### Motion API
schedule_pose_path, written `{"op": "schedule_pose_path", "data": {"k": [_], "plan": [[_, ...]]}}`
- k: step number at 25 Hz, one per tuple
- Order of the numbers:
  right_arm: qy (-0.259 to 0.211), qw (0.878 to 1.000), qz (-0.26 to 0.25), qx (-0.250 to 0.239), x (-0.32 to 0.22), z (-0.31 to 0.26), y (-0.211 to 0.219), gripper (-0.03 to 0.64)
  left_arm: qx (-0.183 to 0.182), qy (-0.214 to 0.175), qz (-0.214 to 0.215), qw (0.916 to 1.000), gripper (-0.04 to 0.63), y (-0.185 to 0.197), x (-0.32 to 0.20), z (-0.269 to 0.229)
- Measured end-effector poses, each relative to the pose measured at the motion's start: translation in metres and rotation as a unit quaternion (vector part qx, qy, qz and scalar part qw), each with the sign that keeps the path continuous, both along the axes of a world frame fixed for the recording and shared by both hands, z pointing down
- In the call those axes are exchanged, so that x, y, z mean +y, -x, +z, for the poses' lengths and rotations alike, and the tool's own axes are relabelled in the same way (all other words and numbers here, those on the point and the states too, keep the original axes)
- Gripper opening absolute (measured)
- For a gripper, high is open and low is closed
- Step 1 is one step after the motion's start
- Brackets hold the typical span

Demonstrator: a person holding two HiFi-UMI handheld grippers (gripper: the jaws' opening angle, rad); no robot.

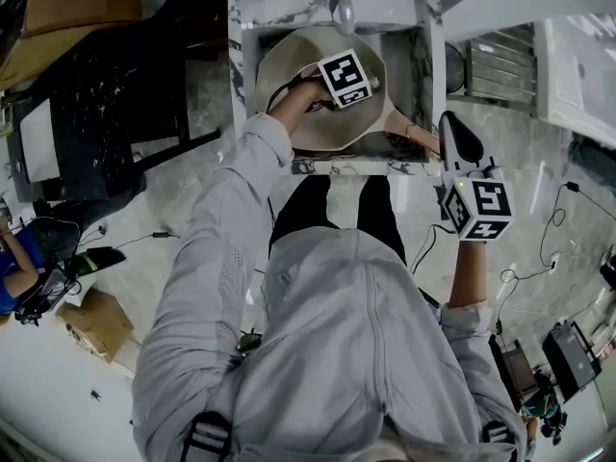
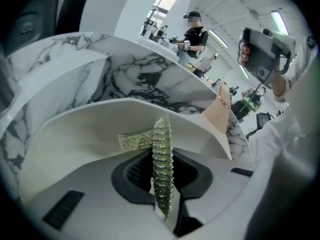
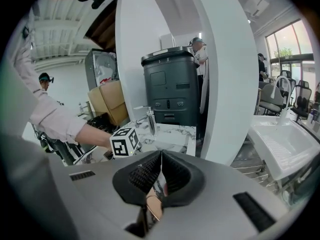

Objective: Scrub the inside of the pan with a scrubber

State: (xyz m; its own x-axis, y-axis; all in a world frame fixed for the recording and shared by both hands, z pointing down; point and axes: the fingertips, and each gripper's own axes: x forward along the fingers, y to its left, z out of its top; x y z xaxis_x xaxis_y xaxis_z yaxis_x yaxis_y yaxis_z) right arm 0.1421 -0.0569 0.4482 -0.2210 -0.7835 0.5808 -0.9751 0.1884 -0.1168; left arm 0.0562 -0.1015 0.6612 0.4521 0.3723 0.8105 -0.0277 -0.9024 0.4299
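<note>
Pan (image 1: 281, 65): in sink (image 1: 430, 37), handle (image 1: 399, 123) pointing right.
Left gripper (image 2: 163, 184): fingers clamped on scrubber (image 2: 162, 144), inside pan, wall just ahead.
Right gripper (image 3: 154, 196): fingers closed on handle end.

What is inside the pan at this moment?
The left gripper reaches into the pan, jaws shut on a metallic mesh scrubber. The person's hand and the marker cube cover the spot beneath, so contact with the pan floor cannot be seen.
</note>
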Motion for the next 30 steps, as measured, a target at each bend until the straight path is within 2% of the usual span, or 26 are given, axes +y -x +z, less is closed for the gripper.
{"op": "schedule_pose_path", "data": {"k": [4, 9, 14, 17, 22, 27, 30], "plan": [[-0.004, 1.0, -0.015, -0.005, -0.004, -0.003, 0.003, 0.035, -0.01, 0.053, 0.031, 0.9981, 0.071, 0.012, 0.03, -0.003], [-0.008, 0.999, -0.033, -0.008, -0.008, -0.003, 0.003, 0.035, -0.031, 0.104, 0.068, 0.9917, 0.071, 0.032, 0.063, -0.004], [-0.011, 0.998, -0.053, -0.012, -0.011, -0.005, 0.01, 0.035, -0.065, 0.161, 0.099, 0.9797, 0.071, 0.06, 0.091, -0.009], [-0.015, 0.998, -0.061, -0.016, -0.016, -0.008, 0.013, 0.035, -0.104, 0.18, 0.113, 0.9716, 0.071, 0.084, 0.101, -0.008], [-0.024, 0.997, -0.068, -0.022, -0.022, -0.011, 0.016, 0.035, -0.176, 0.185, 0.133, 0.9576, 0.071, 0.116, 0.109, -0.002], [-0.023, 0.997, -0.073, -0.025, -0.026, -0.006, 0.018, 0.035, -0.251, 0.162, 0.14, 0.9441, 0.071, 0.144, 0.102, 0.011], [-0.02, 0.997, -0.072, -0.025, -0.026, -0.004, 0.016, 0.035, -0.268, 0.151, 0.134, 0.942, 0.071, 0.153, 0.096, 0.017]]}}
